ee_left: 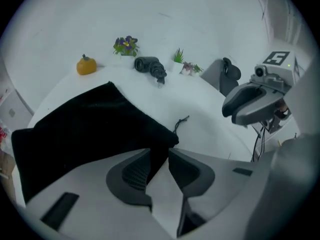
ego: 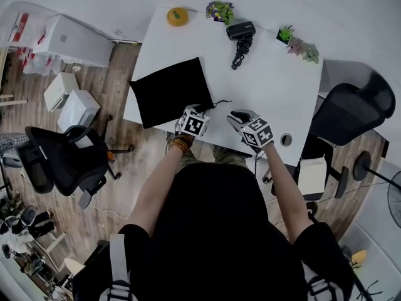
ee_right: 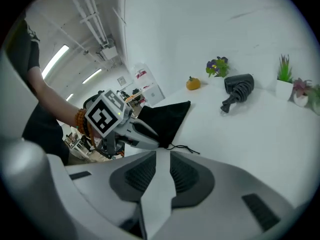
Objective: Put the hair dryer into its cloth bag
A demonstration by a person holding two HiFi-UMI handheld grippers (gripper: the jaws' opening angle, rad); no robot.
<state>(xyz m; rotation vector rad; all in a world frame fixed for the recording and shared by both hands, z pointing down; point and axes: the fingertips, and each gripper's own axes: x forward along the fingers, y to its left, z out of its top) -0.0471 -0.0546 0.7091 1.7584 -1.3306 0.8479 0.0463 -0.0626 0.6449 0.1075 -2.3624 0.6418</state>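
The black cloth bag (ego: 169, 91) lies flat on the left part of the white table (ego: 276, 86) in the head view, its drawstring (ego: 219, 103) trailing off the corner nearest the person. The hair dryer (ego: 241, 31) lies well apart from it at the top centre of that frame, with its cord bundled against it, between a purple-flowered plant (ego: 220, 10) and a small green potted plant (ego: 285, 34); an orange fruit-like ornament (ego: 177, 16) sits further left. The left gripper (ego: 190, 110) is at the bag's lower right corner; in the left gripper view its jaws stand apart with a clear gap, and that corner of the bag shows in the gap, but the pads do not press on it. The right gripper (ego: 238, 118) hangs just right of the drawstring over bare table; in the right gripper view its jaws are only a narrow slit apart and hold nothing, with the white tabletop visible between them
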